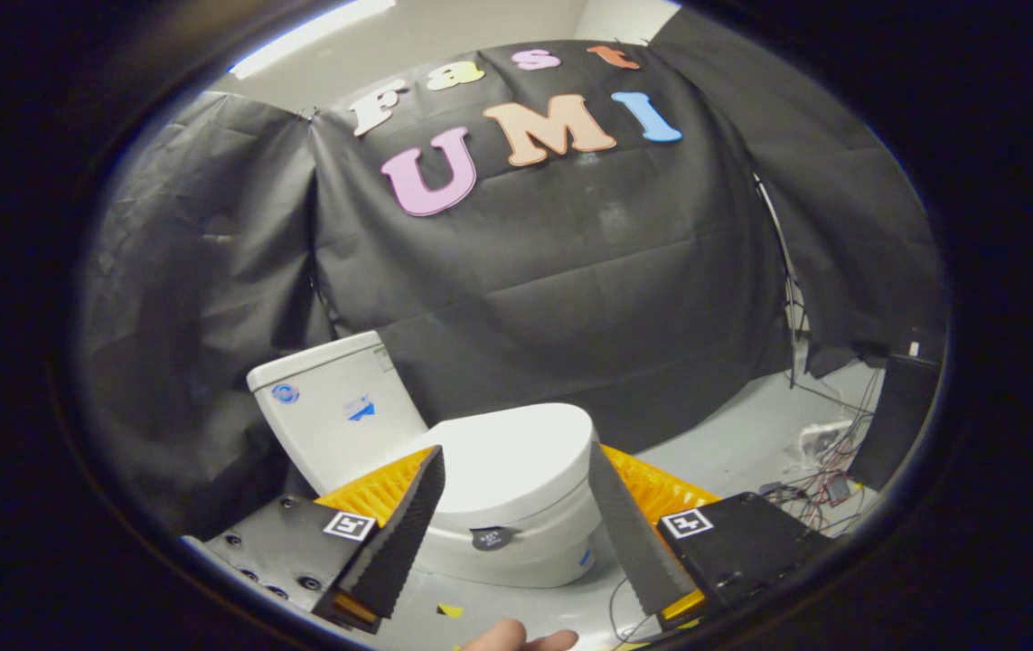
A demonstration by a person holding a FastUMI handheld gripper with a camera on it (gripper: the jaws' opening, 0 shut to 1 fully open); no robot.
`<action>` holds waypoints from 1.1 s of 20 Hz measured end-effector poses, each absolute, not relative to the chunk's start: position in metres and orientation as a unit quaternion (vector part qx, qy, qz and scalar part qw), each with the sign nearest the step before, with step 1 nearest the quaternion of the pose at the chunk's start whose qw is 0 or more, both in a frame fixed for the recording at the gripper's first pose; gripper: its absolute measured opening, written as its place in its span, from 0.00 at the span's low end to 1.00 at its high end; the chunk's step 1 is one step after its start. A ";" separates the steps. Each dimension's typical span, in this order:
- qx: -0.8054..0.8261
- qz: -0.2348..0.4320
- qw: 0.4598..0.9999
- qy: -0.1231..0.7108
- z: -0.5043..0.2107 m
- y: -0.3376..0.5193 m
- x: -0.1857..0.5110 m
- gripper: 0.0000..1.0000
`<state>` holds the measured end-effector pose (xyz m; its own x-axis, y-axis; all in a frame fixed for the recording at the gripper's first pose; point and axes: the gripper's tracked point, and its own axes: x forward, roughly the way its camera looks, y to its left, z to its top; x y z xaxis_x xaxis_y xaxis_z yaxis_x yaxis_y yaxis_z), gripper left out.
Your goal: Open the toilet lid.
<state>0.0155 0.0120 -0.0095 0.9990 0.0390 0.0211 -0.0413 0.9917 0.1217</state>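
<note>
Straight ahead, the white toilet lid point(507, 461) lies closed on its bowl, tank point(335, 411) at far left; the claw point(516, 506) gapes wide, fingers flanking the lid without touching.

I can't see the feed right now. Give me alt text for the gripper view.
The gripper is open, its fingers spread either side of a white toilet whose lid is shut, just beyond the fingertips. The tank stands behind, against black cloth; cables lie on the grey floor, and a fingertip shows below.
</note>
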 end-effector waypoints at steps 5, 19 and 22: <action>0.131 0.041 0.991 -0.001 -0.038 0.028 0.036 0.99; 0.372 -0.005 0.925 0.074 -0.169 0.034 0.085 0.96; 0.419 -0.002 0.904 0.089 -0.190 0.042 0.093 0.71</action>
<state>0.0932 0.0422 -0.1898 0.9840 0.0721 -0.1627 0.0776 0.6491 0.7568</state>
